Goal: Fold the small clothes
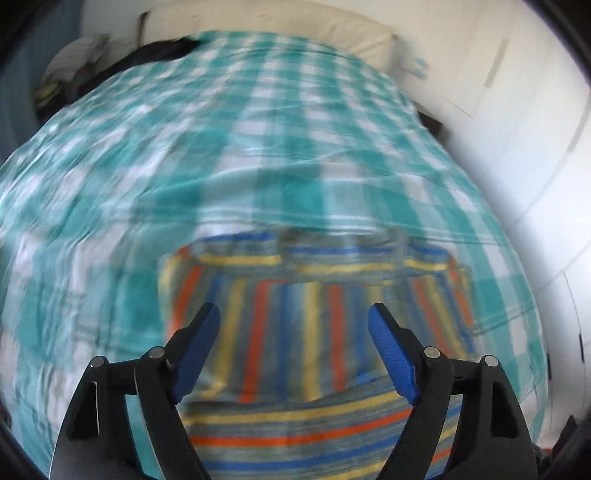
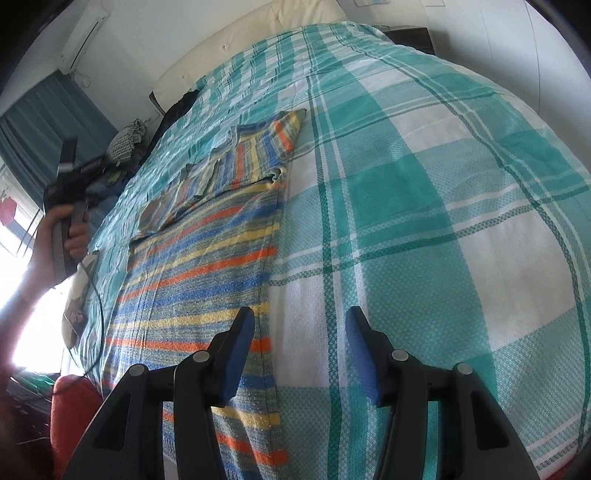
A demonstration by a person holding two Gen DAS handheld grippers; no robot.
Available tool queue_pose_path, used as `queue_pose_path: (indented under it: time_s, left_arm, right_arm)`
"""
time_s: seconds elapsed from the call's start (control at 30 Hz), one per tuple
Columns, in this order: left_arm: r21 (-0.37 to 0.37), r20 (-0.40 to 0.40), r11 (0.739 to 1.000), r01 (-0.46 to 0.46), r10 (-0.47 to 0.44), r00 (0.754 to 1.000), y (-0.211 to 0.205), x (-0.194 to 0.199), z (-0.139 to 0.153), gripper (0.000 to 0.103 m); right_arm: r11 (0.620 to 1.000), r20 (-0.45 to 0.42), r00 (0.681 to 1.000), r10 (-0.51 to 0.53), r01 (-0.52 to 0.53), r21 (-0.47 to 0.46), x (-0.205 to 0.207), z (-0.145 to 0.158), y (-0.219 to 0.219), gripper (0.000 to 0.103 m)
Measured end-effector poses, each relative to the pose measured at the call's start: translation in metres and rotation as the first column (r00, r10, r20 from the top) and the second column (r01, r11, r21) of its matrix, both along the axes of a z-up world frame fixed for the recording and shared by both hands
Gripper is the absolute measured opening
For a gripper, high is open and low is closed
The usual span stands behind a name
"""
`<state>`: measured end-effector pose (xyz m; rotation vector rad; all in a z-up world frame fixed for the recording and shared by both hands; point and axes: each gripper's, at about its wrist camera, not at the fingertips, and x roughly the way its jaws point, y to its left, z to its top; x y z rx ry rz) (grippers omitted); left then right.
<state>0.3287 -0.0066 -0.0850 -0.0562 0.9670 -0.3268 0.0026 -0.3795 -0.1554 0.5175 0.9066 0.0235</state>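
A small striped garment (image 1: 295, 325) in orange, blue and yellow lies flat on the teal checked bedspread (image 1: 258, 129). The left wrist view is blurred. My left gripper (image 1: 293, 314) hovers open above the garment, with nothing between its fingers. In the right wrist view the garment (image 2: 199, 266) stretches away up the bed, and its far part is folded over into a narrower band (image 2: 236, 162). My right gripper (image 2: 301, 321) stands open above the garment's right edge and the bedspread (image 2: 443, 184), holding nothing. A hand (image 2: 74, 229) at the far left grips the left gripper's handle above the bed's side.
A cream headboard (image 1: 277, 22) closes the far end of the bed, with a black item (image 1: 166, 51) beside it. White walls (image 1: 517, 110) run along the right. A blue curtain (image 2: 44, 110), a clothes pile (image 2: 127, 142) and a red object (image 2: 74, 406) are at the left.
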Motion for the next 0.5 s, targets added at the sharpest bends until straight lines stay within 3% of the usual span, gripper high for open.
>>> queue_pose_path:
  time_s: [0.17,0.3,0.43,0.5]
  left_arm:
    - [0.097,-0.023,0.987,-0.129,0.132,0.991,0.084,-0.02,-0.035,0.086]
    - [0.183,-0.047,0.968,-0.171,0.182,0.982,0.12,-0.04,-0.071,0.087]
    - [0.161,-0.006,0.968,-0.195,0.198,0.98,0.135,-0.052,-0.083,0.088]
    - [0.128,0.026,0.971,-0.201,0.199,0.98,0.136,-0.052,-0.085,0.1]
  right_arm:
    - [0.996,-0.02,0.999,-0.042,0.043,0.072,0.004,-0.008,-0.01,0.051]
    - [0.997,-0.015,0.997,-0.074,0.074,0.011,0.001,-0.003,-0.013,0.051]
    - [0.992,-0.011,0.992,-0.126,0.126,-0.03,-0.003,-0.002,-0.02,0.052]
    - [0.985,-0.017,0.986,-0.163,0.162,-0.056,-0.004,-0.003,-0.025,0.052]
